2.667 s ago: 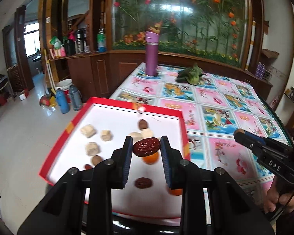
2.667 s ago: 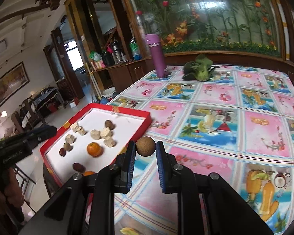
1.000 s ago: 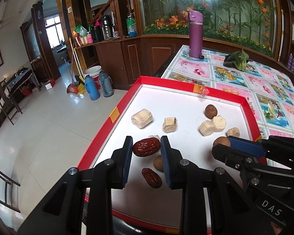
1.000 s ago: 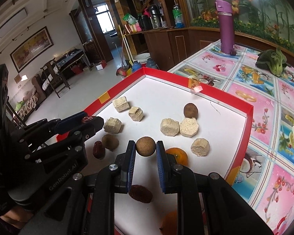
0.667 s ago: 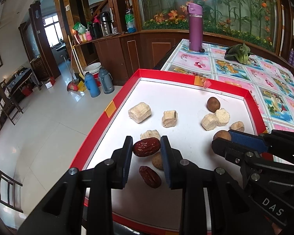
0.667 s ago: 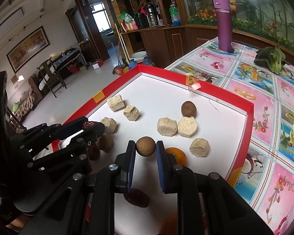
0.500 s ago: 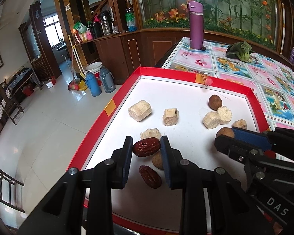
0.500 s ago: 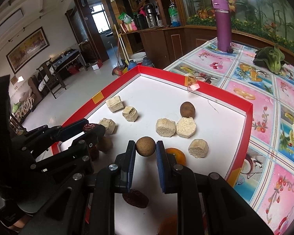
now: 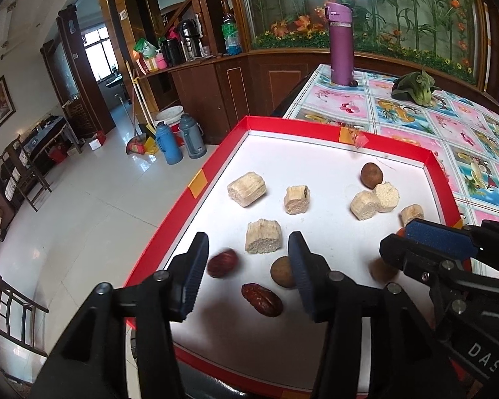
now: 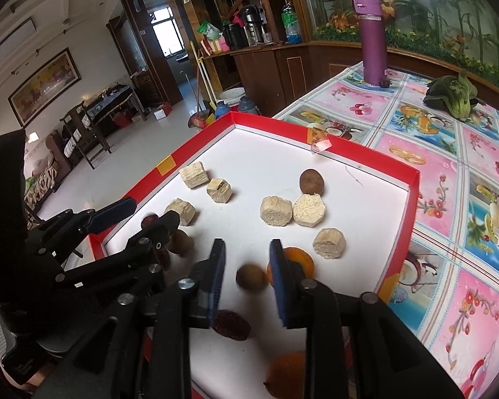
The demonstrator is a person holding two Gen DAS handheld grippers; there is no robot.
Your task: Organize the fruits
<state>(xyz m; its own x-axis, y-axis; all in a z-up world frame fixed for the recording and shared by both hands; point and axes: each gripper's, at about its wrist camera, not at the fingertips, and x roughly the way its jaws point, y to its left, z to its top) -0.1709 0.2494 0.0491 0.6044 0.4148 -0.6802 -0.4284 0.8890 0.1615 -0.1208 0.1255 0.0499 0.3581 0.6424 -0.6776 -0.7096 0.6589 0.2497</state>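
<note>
A red-rimmed white tray [image 9: 216, 163] [image 10: 412, 186] holds the fruits. My left gripper [image 9: 246, 272] is open above its near left corner; a blurred red date [image 9: 223, 263] is dropping between the fingers, close to the left one. Another red date [image 9: 262, 300] and a brown longan [image 9: 281, 272] lie below. My right gripper [image 10: 246, 276] is open too, and a blurred brown longan [image 10: 251, 277] is falling between its fingers beside an orange kumquat [image 10: 299, 259]. Several pale sugarcane chunks [image 9: 247, 188] [image 10: 276, 211] are scattered across the tray.
A purple flask [image 9: 341, 43] and a green vegetable [image 9: 414, 86] stand far back on the patterned tablecloth [image 10: 449, 133]. A third longan [image 10: 311, 183] lies near the tray's far rim. Thermos jugs [image 9: 179, 143] and chairs stand on the floor to the left.
Both grippers have opened. The left one let go of its red date and the right one let go of its longan; both fruits are dropping toward the tray.
</note>
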